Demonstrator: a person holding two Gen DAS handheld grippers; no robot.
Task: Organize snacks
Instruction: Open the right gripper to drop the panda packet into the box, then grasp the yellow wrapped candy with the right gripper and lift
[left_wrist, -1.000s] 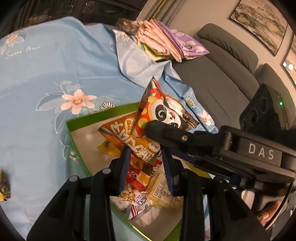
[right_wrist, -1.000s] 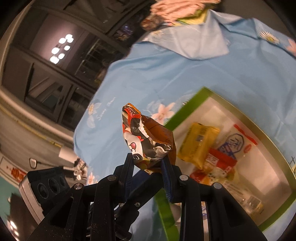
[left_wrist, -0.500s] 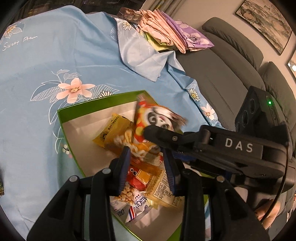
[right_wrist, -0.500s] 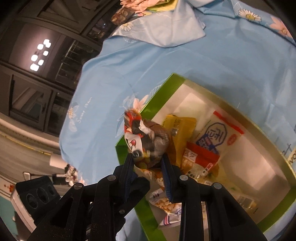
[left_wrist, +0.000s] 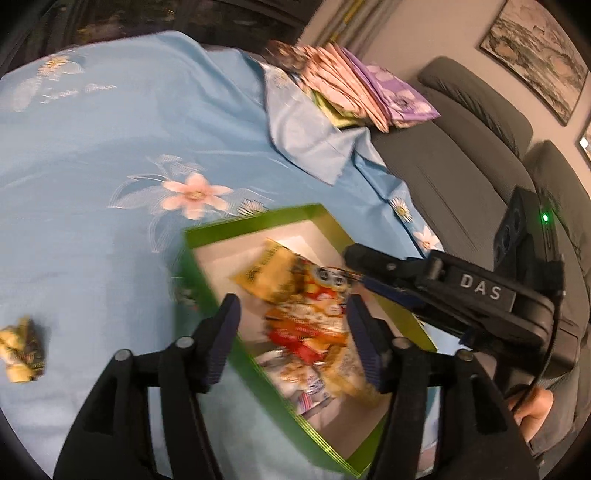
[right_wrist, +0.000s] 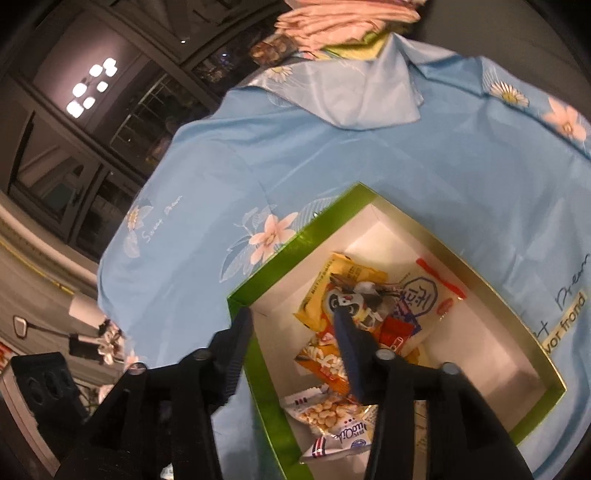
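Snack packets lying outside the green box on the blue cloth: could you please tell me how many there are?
1: a crumpled yellow-and-dark snack packet on the light blue floral cloth, left of the green cardboard box. Others may lie out of view.

Left gripper (left_wrist: 291, 317) tilted downward, its fingers opening, nothing between them; right gripper (right_wrist: 291, 332) likewise.

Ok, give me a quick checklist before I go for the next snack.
1. Panda bag released into the green box: ok, it lies on the other packets.
2. Right gripper empty: ok, jaws opening, nothing between them.
3. Left gripper empty: ok, jaws opening, nothing pinched.
4. Loose snack left on the blue cloth: not ok, still outside the box.
5. Room in the box: ok, bare floor on one side.
6. More snacks elsewhere: cannot tell.
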